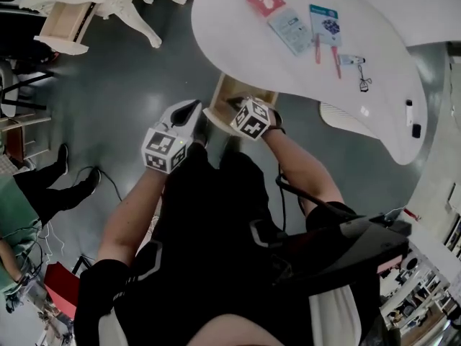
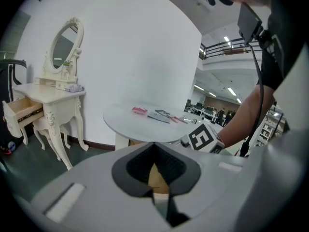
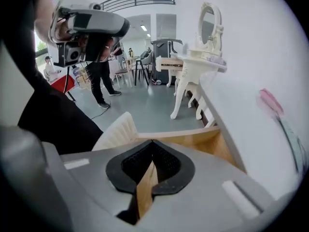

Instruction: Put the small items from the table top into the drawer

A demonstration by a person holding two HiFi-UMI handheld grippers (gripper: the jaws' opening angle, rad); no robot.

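The right gripper is biting, jaws closed, on what looks like the wooden front edge of the open drawer. The left gripper is hovering just beside it with its jaws together, holding nothing. The drawer is sticking out from under the white table, its length running towards the person. The small items are sitting well apart from it on the top: a red packet, two card packs and red pens lying lengthwise towards the near edge. A good pull is likely running straight along the drawer's length, without twisting.
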